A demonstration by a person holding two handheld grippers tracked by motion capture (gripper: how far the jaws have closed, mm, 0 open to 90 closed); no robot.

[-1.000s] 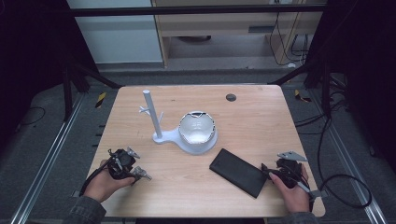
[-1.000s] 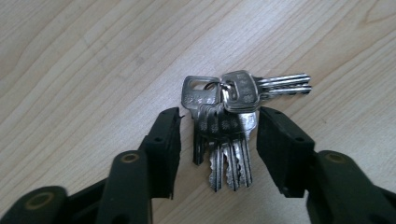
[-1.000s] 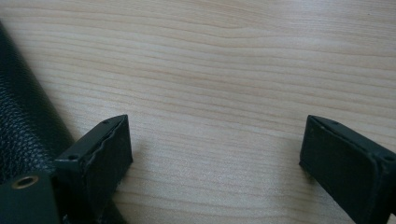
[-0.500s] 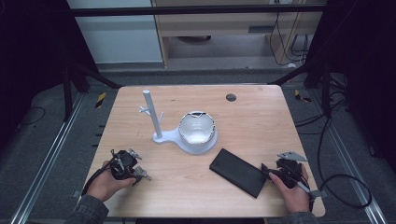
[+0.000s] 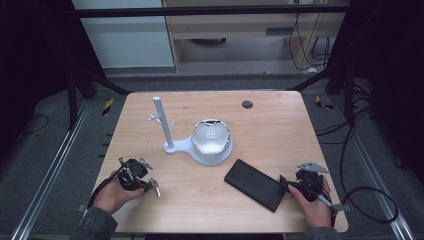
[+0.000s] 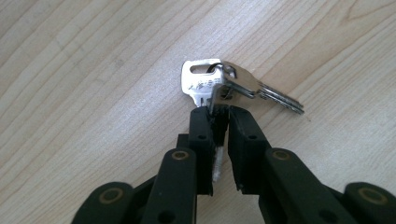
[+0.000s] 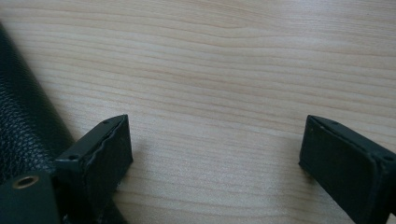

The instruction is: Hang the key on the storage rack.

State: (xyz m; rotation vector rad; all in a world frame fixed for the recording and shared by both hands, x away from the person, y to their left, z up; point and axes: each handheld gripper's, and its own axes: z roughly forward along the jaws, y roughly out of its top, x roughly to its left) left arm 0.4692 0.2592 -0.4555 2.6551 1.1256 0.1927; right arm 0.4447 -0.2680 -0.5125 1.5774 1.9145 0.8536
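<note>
A small bunch of silver keys (image 6: 243, 84) lies on the wooden table (image 5: 270, 130) near its front left. My left gripper (image 6: 218, 112) has just been closing, and its jaws now pinch the keys' near end. From above, the left gripper (image 5: 149, 184) sits in a hand with the keys (image 5: 155, 189) at its tip. A black leather case (image 5: 255, 185) lies flat at the front right. My right gripper (image 5: 287, 186) rests just to the right of the case. In the right gripper view, the gripper (image 7: 215, 140) stands open over bare wood, with the case (image 7: 23, 121) by its left jaw.
A white stand (image 5: 172, 147) with an upright pegged post (image 5: 161, 120) and a white bowl-shaped dish (image 5: 212, 140) occupies the table's middle. A small dark round spot (image 5: 247, 104) sits near the far edge. Dark frame rails and cables surround the table.
The left gripper's jaws have drawn together onto the keys. Both hands stay where they were, and the case and stand have not moved.
</note>
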